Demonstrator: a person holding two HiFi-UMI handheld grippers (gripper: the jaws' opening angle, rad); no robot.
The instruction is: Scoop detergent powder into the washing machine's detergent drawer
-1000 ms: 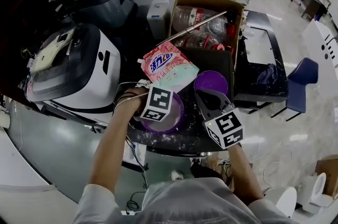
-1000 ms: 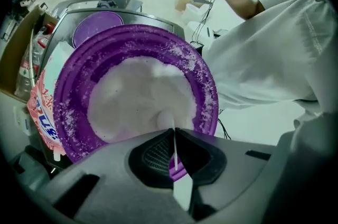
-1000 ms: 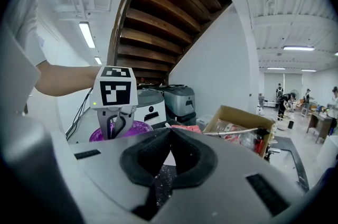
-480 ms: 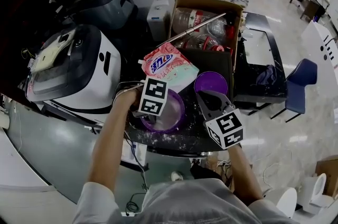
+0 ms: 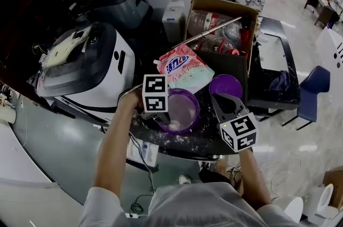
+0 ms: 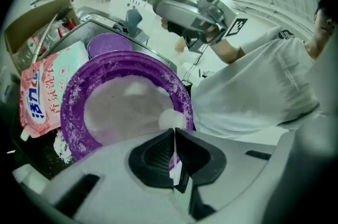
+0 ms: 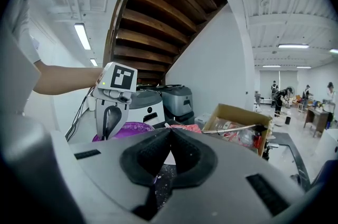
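Observation:
A purple bowl (image 5: 185,100) (image 6: 74,112) holding white detergent powder sits on the dark counter (image 5: 185,141). My left gripper (image 5: 163,120) (image 6: 174,133) hangs over the bowl's left near rim, shut on the thin handle of a small white scoop (image 6: 169,118). The scoop's round end lies in the powder. A pink detergent bag (image 5: 185,68) (image 6: 39,96) lies just behind the bowl. My right gripper (image 5: 224,101) (image 7: 170,132) hovers to the bowl's right, shut with nothing in it. A white washing machine (image 5: 83,73) stands at the left.
A purple lid (image 5: 225,85) lies right of the bag. Behind it stands a cardboard box (image 5: 214,5) of bottles with a metal rod (image 5: 209,32) across it. A grey appliance (image 5: 120,1) stands at the back left. Spilled powder dots the counter's front edge.
My left gripper has drawn back towards the bowl's left rim, uncovering the powder, and the scoop's end now rests in it. The right gripper has kept its place.

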